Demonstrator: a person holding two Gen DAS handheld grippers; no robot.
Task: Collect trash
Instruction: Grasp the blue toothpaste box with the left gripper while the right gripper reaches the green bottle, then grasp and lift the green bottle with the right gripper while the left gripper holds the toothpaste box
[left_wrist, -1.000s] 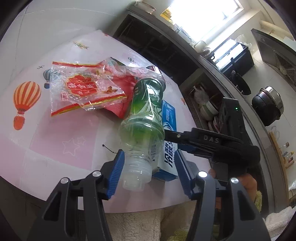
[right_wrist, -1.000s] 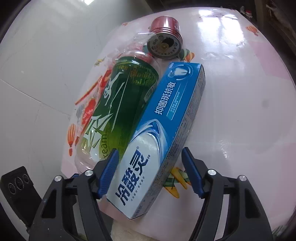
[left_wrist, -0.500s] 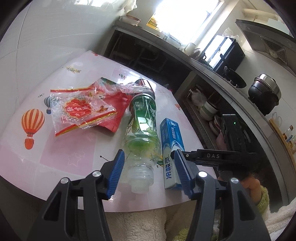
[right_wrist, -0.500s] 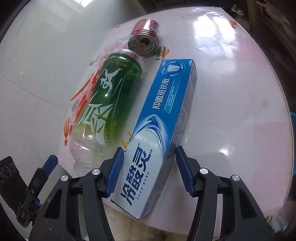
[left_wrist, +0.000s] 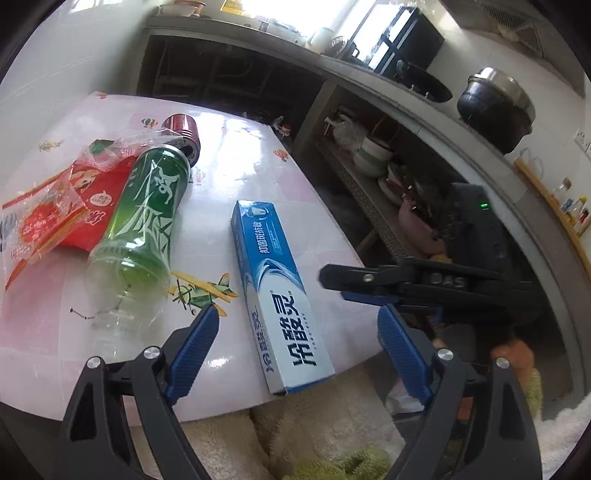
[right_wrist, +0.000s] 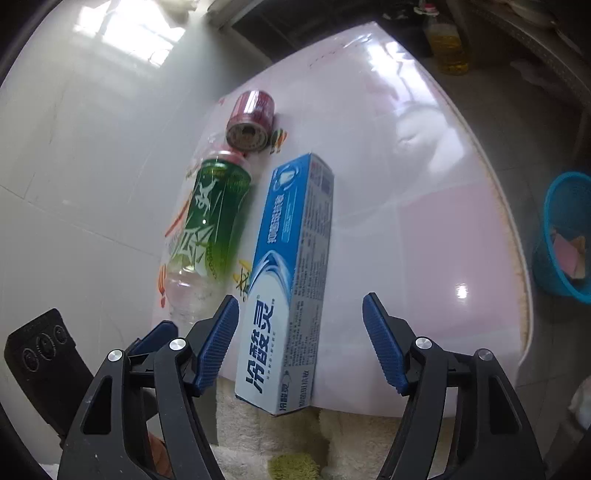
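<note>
Left gripper (left_wrist: 295, 345): you are spreading its jaws, released, empty, straddling the toothpaste box's (left_wrist: 277, 291) near end.
Right gripper (right_wrist: 301, 341): you are also widening it, gripping nothing; the box's end is lying between its jaws, untouched.
Green bottle (right_wrist: 210, 225): lying at the box's 9 o'clock, red can (right_wrist: 251, 122) at 12.
Blue basket (right_wrist: 565, 236): standing on the floor at 3 o'clock, likely the trash's destination.

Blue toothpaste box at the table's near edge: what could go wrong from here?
The blue cardboard toothpaste box overhangs the pink table edge; with the right gripper jaws opening around it, not pressing, a nudge could tip it off. The green plastic bottle lies on its side close beside the box and might roll. The blue basket sits off to the side, so carrying risks drops.
</note>
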